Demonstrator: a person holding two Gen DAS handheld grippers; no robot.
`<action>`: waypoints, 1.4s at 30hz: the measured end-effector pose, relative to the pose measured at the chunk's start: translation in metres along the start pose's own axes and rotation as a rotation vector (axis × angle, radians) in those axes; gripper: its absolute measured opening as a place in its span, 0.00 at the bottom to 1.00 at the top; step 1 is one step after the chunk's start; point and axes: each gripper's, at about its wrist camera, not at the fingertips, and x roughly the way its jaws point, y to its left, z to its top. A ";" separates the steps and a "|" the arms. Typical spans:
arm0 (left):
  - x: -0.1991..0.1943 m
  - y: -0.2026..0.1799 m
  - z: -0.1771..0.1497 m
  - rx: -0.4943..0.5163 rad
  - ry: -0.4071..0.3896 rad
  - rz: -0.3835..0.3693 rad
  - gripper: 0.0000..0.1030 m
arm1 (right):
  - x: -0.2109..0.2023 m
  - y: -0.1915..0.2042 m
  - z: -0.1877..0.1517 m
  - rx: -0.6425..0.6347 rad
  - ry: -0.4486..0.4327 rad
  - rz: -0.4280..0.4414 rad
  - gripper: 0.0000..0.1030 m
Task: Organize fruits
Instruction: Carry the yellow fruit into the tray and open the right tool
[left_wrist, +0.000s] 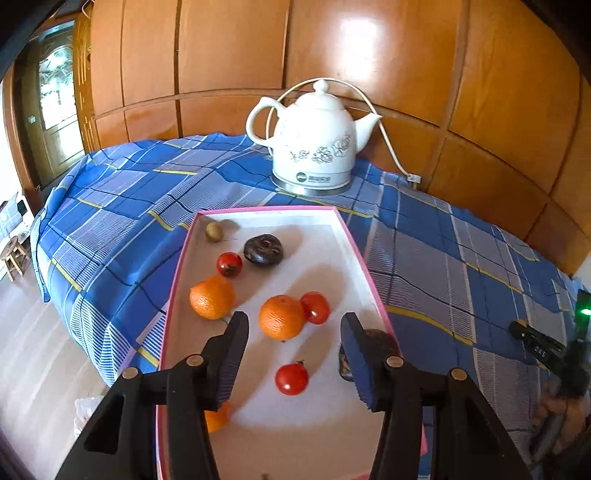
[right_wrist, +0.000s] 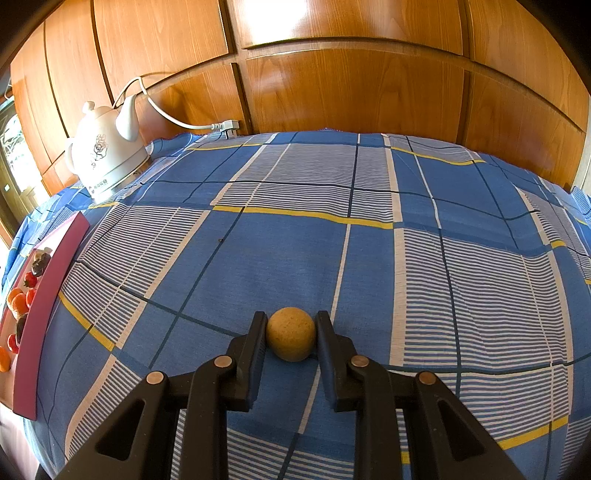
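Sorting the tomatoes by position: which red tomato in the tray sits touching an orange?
The tomato pressed against the middle orange; the other two tomatoes stand apart.

- Glossy wooden wall panels (right_wrist: 351, 92) catch bright light.
- Blue checked cloth (right_wrist: 295, 240) covers the surface.
- A glazed wooden door (left_wrist: 55, 103) stands left.
- Pale floor (left_wrist: 33, 350), small wooden stool (left_wrist: 13, 256).

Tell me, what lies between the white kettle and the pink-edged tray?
Only bare checked cloth lies between the kettle and the tray; the left wrist view shows this stretch plainly.
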 end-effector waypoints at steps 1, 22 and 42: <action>-0.001 -0.001 -0.001 0.000 0.003 -0.006 0.52 | 0.000 0.000 0.000 0.000 0.000 0.000 0.26; -0.014 0.005 -0.012 0.006 -0.011 0.018 0.58 | 0.001 0.004 0.000 -0.028 0.006 -0.029 0.26; -0.010 0.036 -0.016 -0.053 -0.014 0.081 0.62 | -0.035 0.063 0.007 -0.192 -0.005 0.069 0.25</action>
